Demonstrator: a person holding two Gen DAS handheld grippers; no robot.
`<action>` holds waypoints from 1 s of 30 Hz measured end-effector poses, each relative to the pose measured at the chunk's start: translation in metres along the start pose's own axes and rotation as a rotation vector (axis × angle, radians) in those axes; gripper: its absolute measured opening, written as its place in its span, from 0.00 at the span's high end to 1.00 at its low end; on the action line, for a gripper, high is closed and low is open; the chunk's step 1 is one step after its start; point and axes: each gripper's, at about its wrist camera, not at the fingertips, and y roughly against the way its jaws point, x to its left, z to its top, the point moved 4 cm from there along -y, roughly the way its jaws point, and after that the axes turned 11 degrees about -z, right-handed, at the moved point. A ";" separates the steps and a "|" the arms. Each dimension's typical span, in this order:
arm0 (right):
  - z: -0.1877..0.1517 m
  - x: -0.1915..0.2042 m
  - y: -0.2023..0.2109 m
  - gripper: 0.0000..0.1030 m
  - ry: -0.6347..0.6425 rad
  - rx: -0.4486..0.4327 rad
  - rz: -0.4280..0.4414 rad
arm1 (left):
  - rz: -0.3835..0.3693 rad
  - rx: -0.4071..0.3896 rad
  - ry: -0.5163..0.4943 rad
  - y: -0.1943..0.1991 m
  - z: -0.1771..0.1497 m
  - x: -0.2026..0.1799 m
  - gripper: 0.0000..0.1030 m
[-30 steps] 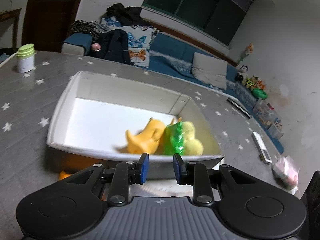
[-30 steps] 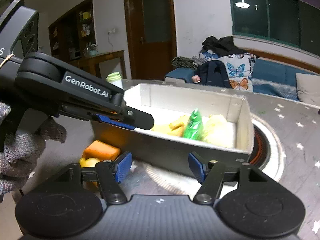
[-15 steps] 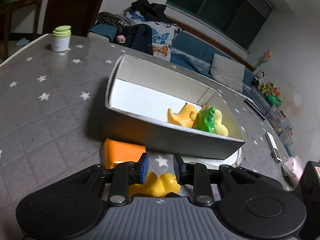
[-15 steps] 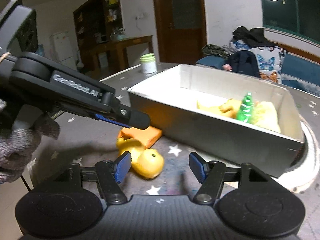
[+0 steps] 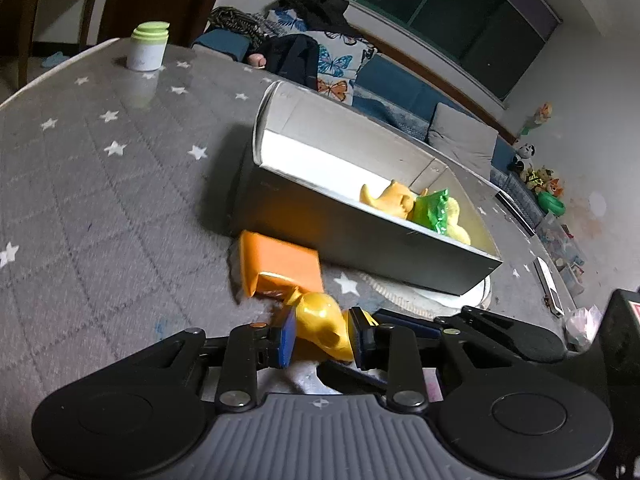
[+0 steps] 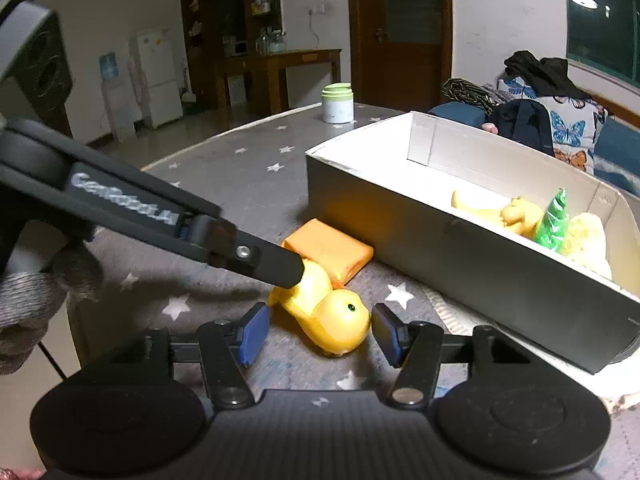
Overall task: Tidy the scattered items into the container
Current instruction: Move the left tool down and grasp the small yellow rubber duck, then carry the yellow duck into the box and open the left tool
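Note:
A yellow rubber duck (image 5: 320, 326) (image 6: 326, 318) lies on the grey star-patterned table beside an orange packet (image 5: 280, 268) (image 6: 328, 250). My left gripper (image 5: 321, 338) has its blue pads at the duck's two sides and looks shut on it; in the right wrist view its finger (image 6: 256, 258) rests on the duck's tail. My right gripper (image 6: 314, 334) is open, its pads either side of the duck's head without touching. The white box (image 5: 372, 236) (image 6: 440, 232) behind holds a yellow toy (image 5: 390, 200), a green packet (image 5: 434, 210) and a pale yellow item.
A white jar with a green lid (image 5: 149, 46) (image 6: 338, 102) stands at the table's far edge. A remote (image 5: 550, 290) and a pink bag (image 5: 578, 322) lie at the right. A sofa with clothes stands beyond the table.
Both grippers dropped from box height and moved in on the duck beside the box. The left pads now flank the duck; the right gripper stays open around its head.

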 end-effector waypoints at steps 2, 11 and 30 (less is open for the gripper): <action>-0.001 0.003 0.001 0.44 0.013 0.000 0.006 | 0.003 -0.002 0.010 0.000 -0.001 0.003 0.70; -0.001 0.002 -0.011 0.53 -0.016 0.013 -0.007 | -0.018 0.005 0.093 -0.007 -0.003 0.013 0.69; -0.006 0.008 0.012 0.66 0.009 -0.031 -0.027 | -0.038 0.005 0.059 0.003 -0.007 -0.002 0.72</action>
